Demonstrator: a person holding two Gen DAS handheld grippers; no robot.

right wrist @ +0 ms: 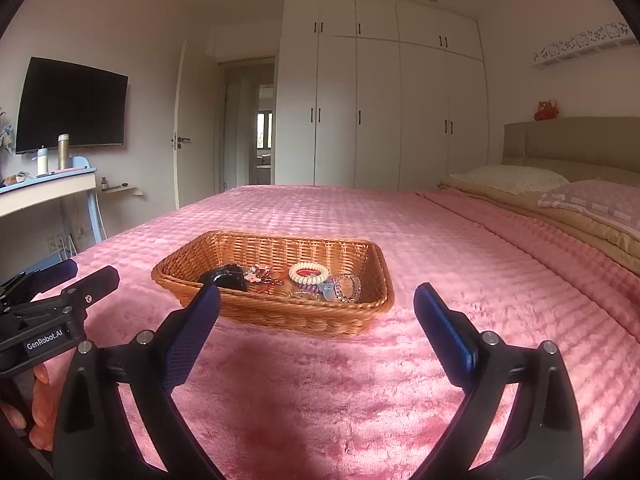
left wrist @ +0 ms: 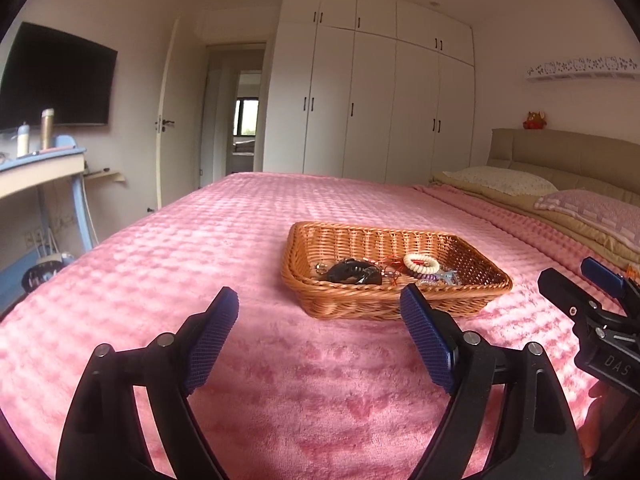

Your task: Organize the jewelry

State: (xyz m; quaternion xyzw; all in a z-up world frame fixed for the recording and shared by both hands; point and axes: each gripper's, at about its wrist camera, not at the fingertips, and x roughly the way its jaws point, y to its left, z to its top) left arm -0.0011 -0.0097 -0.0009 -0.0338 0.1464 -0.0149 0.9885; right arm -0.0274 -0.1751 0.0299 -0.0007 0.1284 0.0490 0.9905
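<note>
While both tongs (left wrist: pixel 320 300) gape empty, the basket (left wrist: pixel 460 300) lies just ahead.

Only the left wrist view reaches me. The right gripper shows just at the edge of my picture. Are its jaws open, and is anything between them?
Observer: The right gripper is wide open and empty. It is over the pink blanket, short of the wicker basket.
Operator: In the basket, what lies to the right of the cream coil band? My own finger covers part of it.
Observer: A clear bead bracelet, beside a purple coil tie, near the basket's right wall.
</note>
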